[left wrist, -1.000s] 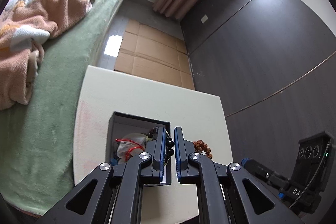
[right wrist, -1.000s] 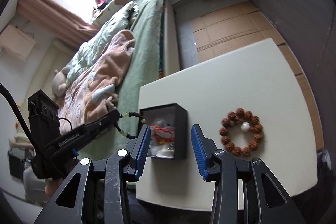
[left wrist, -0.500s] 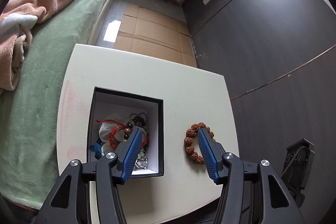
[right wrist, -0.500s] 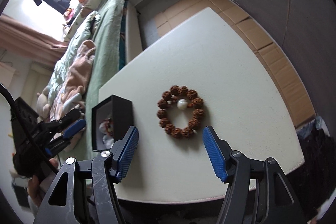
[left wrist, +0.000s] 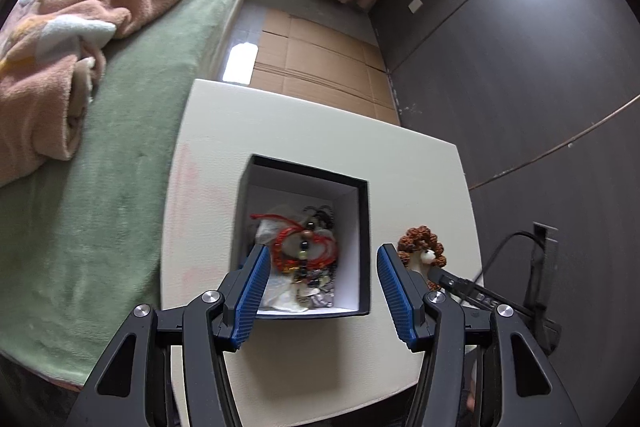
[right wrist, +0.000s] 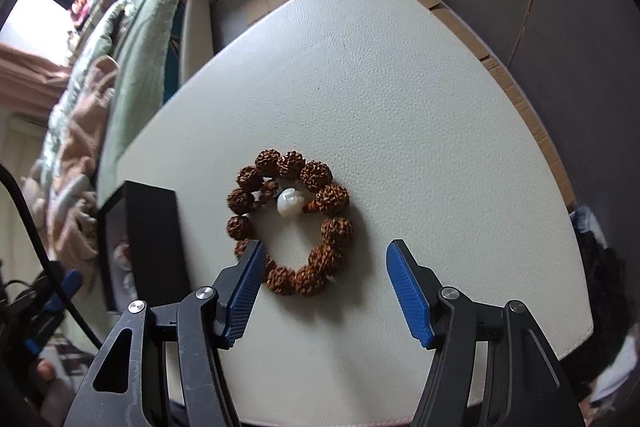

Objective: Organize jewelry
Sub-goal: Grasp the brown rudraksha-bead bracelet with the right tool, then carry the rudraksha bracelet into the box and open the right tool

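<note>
A black jewelry box [left wrist: 362, 227] with a white lining stands on the white table [left wrist: 312, 131]. It holds a tangle of jewelry [left wrist: 304, 247], with red cord and dark beads on top. My left gripper [left wrist: 320, 255] is open and empty, above the box's near edge. A brown bead bracelet [right wrist: 316, 187] with one white bead lies flat on the table [right wrist: 400, 87], right of the box [right wrist: 154, 227]. My right gripper [right wrist: 324, 255] is open and empty, low over the bracelet's near side. The bracelet [left wrist: 420, 243] also shows in the left wrist view.
A bed with a green sheet [left wrist: 120, 155] and a pink blanket [left wrist: 80, 11] runs along the table's left side. A dark wall [left wrist: 520, 67] stands to the right. Cardboard [left wrist: 316, 59] covers the floor beyond the table.
My left gripper opened and let the dark bead strand drop into the box, then drew back. My right gripper moved from the box to over the brown bracelet and came closer to it.
</note>
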`<state>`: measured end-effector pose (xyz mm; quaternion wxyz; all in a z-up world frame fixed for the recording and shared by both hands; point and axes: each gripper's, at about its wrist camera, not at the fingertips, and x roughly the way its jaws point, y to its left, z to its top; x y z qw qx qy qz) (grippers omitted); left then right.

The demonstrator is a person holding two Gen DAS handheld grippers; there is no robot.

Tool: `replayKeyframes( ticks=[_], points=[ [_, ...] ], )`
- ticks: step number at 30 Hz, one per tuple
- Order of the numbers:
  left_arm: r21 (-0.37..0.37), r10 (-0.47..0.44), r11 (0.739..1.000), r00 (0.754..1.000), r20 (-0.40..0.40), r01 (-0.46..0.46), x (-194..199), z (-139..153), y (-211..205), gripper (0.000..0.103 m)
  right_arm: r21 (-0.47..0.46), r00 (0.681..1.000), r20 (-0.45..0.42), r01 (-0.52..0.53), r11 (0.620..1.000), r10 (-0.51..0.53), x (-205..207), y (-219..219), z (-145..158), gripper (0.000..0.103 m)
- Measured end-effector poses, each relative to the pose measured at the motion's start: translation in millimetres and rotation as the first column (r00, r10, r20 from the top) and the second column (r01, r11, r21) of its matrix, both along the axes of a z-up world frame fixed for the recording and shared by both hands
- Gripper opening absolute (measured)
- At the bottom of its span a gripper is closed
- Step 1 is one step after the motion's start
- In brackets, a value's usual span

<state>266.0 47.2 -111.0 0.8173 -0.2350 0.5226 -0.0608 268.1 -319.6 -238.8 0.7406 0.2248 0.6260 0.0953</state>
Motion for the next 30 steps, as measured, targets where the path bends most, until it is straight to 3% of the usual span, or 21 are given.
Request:
replayKeyframes(
  ticks=[2, 4, 5, 7, 21, 30],
  points=[
    [0.000, 0.014, 1.000, 1.000, 0.001, -0.014, -3.3, 0.9, 8.9, 0.057, -0.094, 0.999, 0.023, -0.023, 0.995, 0.025, 4.2, 13.2, 2.3, 0.060],
    [-0.002, 0.032, 0.999, 0.999, 0.001, -0.032, -6.5, 0.8, 17.2, 0.057, -0.183, 0.998, 0.032, -0.055, 0.981, 0.062, 9.3, 26.3, 8.1, 0.022],
    [-0.004, 0.041, 0.999, 0.999, 0.002, -0.041, -8.6, 0.8, 22.1, 0.057, -0.158, 0.997, 0.030, -0.060, 0.986, 0.065, 11.0, 28.2, 9.6, 0.020],
    [-0.006, 0.058, 0.998, 0.998, 0.005, -0.058, -12.0, 1.3, 30.3, 0.057, -0.084, 0.997, 0.052, -0.059, 0.995, 0.064, 12.4, 28.2, 19.1, 0.019],
    [-0.039, 0.120, 0.992, 0.993, 0.018, -0.119, -26.1, 4.9, 60.1, 0.057, 0.007, 0.948, 0.305, -0.097, 0.995, 0.091, 8.8, 34.5, 134.8, 0.019],
    [-0.042, 0.143, 0.989, 0.989, 0.028, -0.142, -32.1, 11.7, 71.6, 0.057, 0.073, 0.905, 0.391, -0.213, 0.974, 0.168, 1.6, 87.9, 179.2, 0.019]
  ],
)
